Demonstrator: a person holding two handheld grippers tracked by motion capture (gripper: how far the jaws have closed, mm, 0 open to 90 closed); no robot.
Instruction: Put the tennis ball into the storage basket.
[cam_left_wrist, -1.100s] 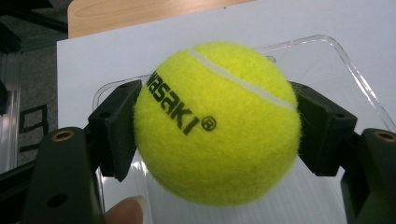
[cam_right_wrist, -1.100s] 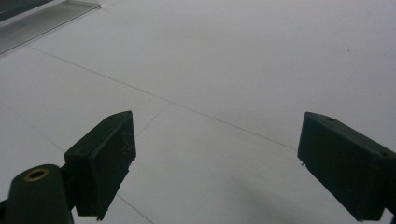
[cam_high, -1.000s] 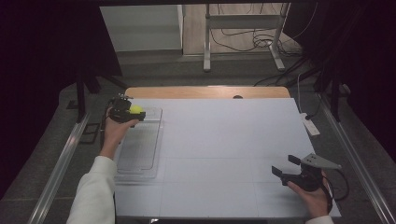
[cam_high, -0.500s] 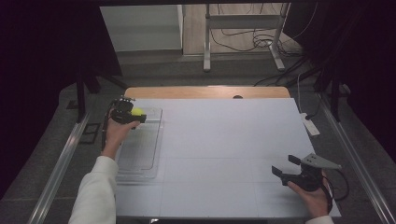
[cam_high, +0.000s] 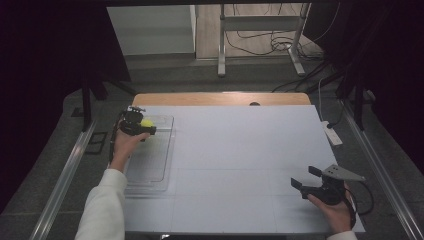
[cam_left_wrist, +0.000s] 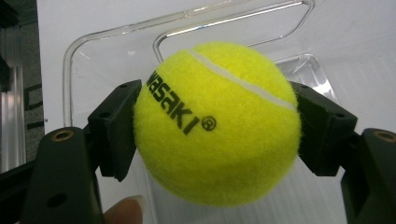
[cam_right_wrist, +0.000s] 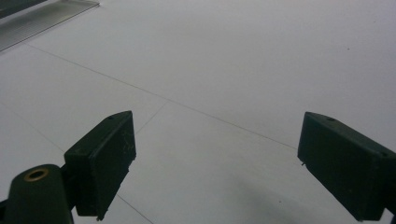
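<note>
Tennis ball (cam_left_wrist: 217, 123) clamped in left hand-held gripper (cam_high: 141, 125) over tray (cam_high: 150, 170) — right hand-held gripper (cam_high: 306, 178) apart.

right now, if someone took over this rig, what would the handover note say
Left tongs: shut on the fuzzy yellow-green tennis ball, one black jaw on each side, held over the far end of the clear plastic tray.
Right tongs: open, nothing between the jaws, low over the white table top at its near right corner.
Things: the tray lies flat along the table's left edge; nothing else can be seen in it.
Done: ball gripped. Whether it rests on the tray floor or hangs just above it cannot be told.
Left: probably set the ball down in the tray and open the left tongs.
</note>
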